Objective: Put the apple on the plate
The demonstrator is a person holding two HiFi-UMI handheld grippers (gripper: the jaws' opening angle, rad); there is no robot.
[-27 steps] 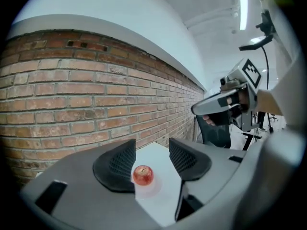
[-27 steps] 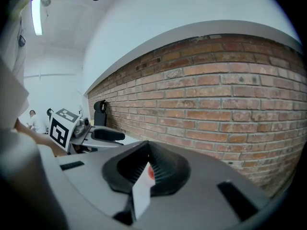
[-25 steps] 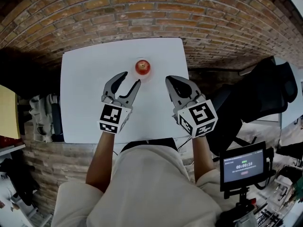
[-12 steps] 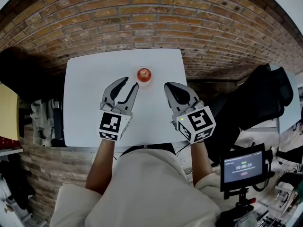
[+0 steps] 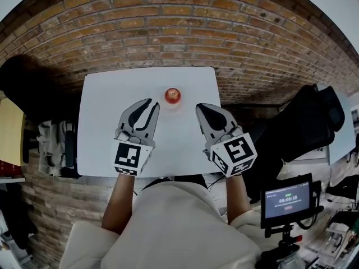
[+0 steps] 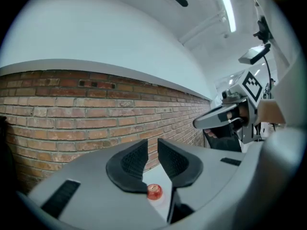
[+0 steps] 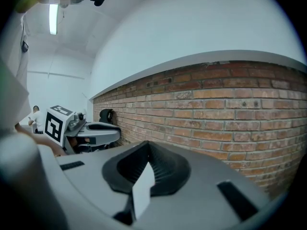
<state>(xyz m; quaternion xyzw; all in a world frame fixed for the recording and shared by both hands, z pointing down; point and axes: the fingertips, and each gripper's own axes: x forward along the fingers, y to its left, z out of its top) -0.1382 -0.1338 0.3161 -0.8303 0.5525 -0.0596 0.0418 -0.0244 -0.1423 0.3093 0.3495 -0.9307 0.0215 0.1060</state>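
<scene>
The apple (image 5: 173,95) is red, the table (image 5: 101,128) white, the brick wall (image 5: 168,32) orange-brown

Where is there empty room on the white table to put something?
The white rectangular table is bare along its left side and far right corner. The small red apple takes the far middle. Over the near middle hover the grey left gripper, whose empty jaws have just been closing, and the grey right gripper.

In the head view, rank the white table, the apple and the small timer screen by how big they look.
1. white table, by far the largest.
2. timer screen; it may sit nearer the camera, which could flatter it.
3. apple, clearly the smallest.
</scene>
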